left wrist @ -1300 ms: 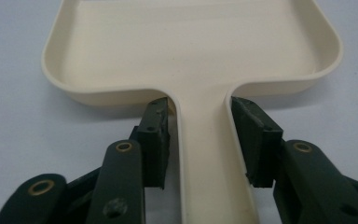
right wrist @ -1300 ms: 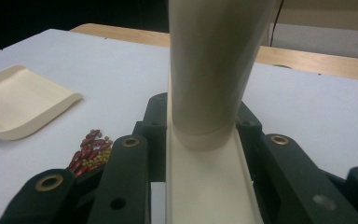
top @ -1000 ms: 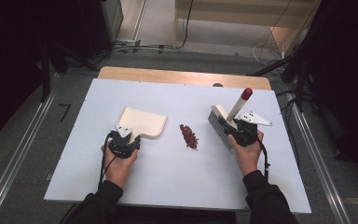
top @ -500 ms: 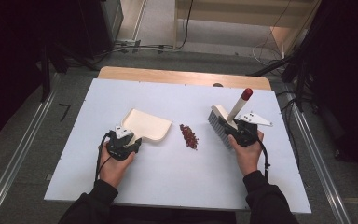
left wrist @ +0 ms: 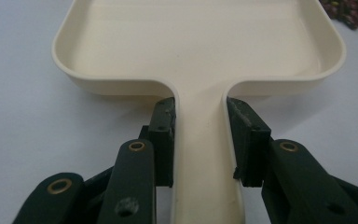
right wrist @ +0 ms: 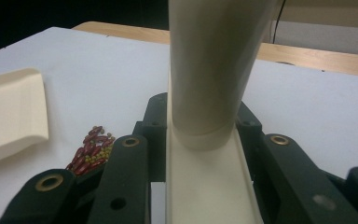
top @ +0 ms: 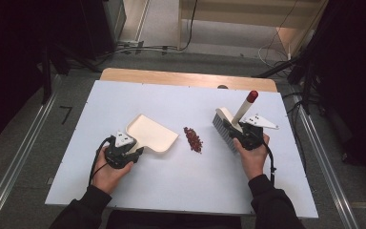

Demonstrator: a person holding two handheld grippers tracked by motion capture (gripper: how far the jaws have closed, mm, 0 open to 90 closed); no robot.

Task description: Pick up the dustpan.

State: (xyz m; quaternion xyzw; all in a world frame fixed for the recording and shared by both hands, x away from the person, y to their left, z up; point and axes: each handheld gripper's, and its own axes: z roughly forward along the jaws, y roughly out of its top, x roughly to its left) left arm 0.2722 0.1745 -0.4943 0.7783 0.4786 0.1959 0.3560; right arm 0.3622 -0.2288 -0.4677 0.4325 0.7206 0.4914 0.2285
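Note:
A cream dustpan (top: 151,133) lies flat on the white table, left of centre, its open mouth turned right toward a small pile of red and yellow beans (top: 193,139). My left gripper (top: 124,150) is shut on the pan's handle (left wrist: 200,149), with the pan (left wrist: 200,42) straight ahead and the beans (left wrist: 349,11) past its far corner. My right gripper (top: 245,133) is shut on a cream hand brush (top: 223,125), bristles on the table just right of the beans, red-tipped handle (top: 251,95) slanting up. The handle (right wrist: 214,65) rises between the right gripper's jaws, with the beans (right wrist: 91,149) to its left.
The white table top (top: 171,191) has a wooden strip (top: 186,78) along its far edge. Metal rails (top: 324,162) run along the floor on both sides. Dark equipment and cables stand beyond the far edge.
My left gripper has swung the dustpan clockwise and drawn it slightly nearer, so its mouth now faces the beans. The right gripper and brush have stayed put.

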